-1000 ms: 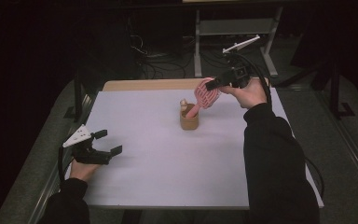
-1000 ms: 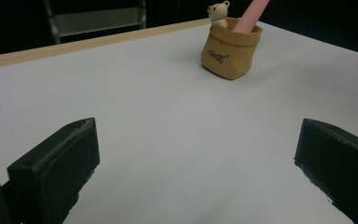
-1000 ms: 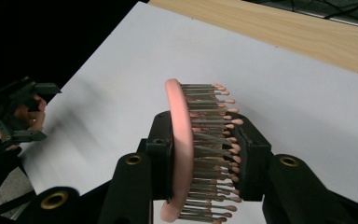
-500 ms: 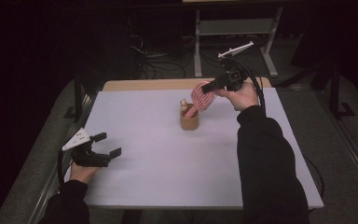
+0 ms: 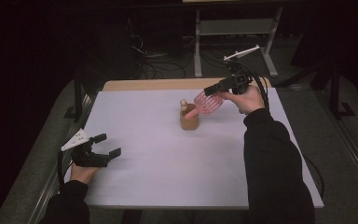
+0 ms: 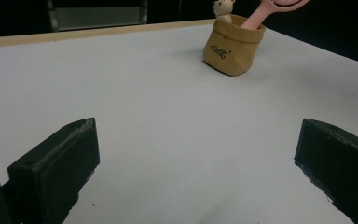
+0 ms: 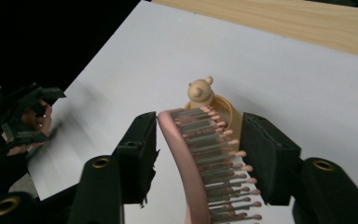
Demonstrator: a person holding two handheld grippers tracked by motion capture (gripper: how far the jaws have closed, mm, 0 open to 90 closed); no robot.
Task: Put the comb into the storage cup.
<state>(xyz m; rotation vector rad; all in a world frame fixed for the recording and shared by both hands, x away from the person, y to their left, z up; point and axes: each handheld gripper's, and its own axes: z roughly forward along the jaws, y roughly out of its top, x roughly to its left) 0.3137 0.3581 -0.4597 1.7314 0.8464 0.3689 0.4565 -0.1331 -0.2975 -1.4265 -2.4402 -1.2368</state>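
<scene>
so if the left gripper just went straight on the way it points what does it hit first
Probably bare table for a long way. The tan pouch with the pink brush stands ahead and slightly to one side; depth makes a clean miss uncertain.

The left claw [image 5: 103, 145] rests low at the near left, jaws spread wide; the right claw [image 5: 213, 90] is raised, jaws clamped, arm extended forward.

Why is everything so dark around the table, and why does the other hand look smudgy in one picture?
High view: light falls on the white table; the room behind is nearly black. Right gripper view: the brush between the right tongs is sharp, while the left tongs at the edge are dim and blurred. Left gripper view: the pouch casts a soft shadow.
</scene>
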